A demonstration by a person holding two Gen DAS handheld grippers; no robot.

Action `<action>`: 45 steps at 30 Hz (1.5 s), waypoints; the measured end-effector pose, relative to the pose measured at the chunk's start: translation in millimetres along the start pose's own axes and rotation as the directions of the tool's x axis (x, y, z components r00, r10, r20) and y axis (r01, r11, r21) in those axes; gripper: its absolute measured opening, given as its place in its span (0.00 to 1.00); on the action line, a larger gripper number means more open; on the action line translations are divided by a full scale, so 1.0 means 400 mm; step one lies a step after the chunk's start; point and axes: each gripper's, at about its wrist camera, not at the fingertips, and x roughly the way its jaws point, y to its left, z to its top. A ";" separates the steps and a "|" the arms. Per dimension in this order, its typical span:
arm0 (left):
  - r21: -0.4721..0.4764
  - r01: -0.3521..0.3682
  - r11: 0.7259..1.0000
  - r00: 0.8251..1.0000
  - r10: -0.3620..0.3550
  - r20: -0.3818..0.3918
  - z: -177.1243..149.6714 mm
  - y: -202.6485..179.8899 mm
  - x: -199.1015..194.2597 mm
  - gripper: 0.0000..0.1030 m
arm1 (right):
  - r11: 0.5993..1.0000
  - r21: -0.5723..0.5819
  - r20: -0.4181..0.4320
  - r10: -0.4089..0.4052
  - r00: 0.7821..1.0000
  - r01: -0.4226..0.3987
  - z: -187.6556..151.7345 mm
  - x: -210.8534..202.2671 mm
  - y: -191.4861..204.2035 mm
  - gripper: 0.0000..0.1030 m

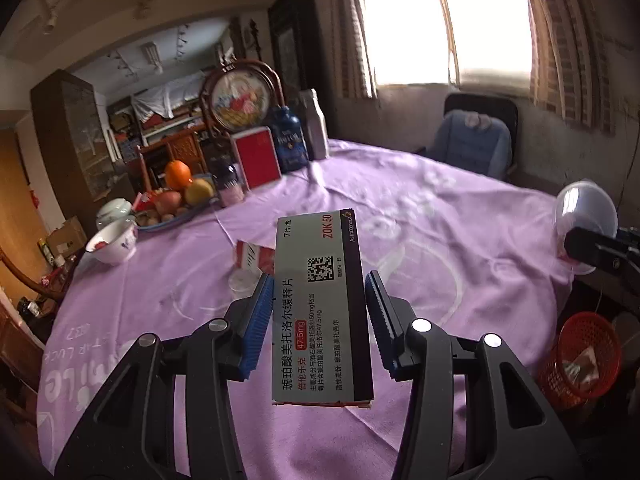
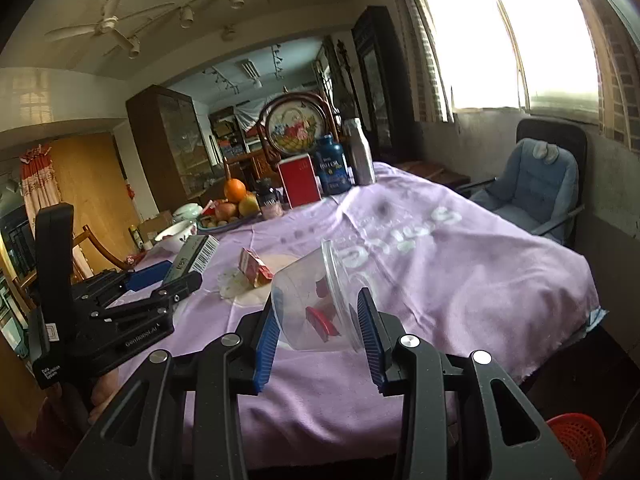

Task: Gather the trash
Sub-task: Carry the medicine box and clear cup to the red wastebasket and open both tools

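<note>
Left wrist: left hand-held gripper (image 1: 319, 312) pinches a grey medicine box (image 1: 320, 308); right hand-held gripper (image 2: 318, 334) clamps a clear cup (image 2: 316, 300).

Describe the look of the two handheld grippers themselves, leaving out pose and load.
Both the left gripper and the right gripper share one build: matte black angular linkage arms with round silver pivot bolts, ending in blue ribbed fingers. The right wrist view shows white "GenRobot.AI" lettering and a small white label on the left one's black body. No cables visible.

Both grippers (image 1: 318, 320) (image 2: 318, 334) have black frames, ribbed blue jaws, silver screws.
</note>
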 end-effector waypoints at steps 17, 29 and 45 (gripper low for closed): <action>0.013 -0.013 1.000 0.983 0.011 0.182 0.056 -0.082 -0.171 0.46 | 0.997 -0.028 0.153 -0.062 0.986 0.067 0.012 -0.202 -0.007 0.37; 0.128 0.167 0.978 0.967 -0.188 0.174 0.079 -0.303 -0.154 0.46 | 0.966 0.091 0.179 -0.256 0.950 0.243 -0.057 -0.348 -0.167 0.37; 0.258 0.445 0.858 0.894 -0.442 -0.071 0.021 -0.649 -0.024 0.46 | 0.811 0.321 -0.097 -0.486 0.868 0.490 -0.329 -0.371 -0.502 0.38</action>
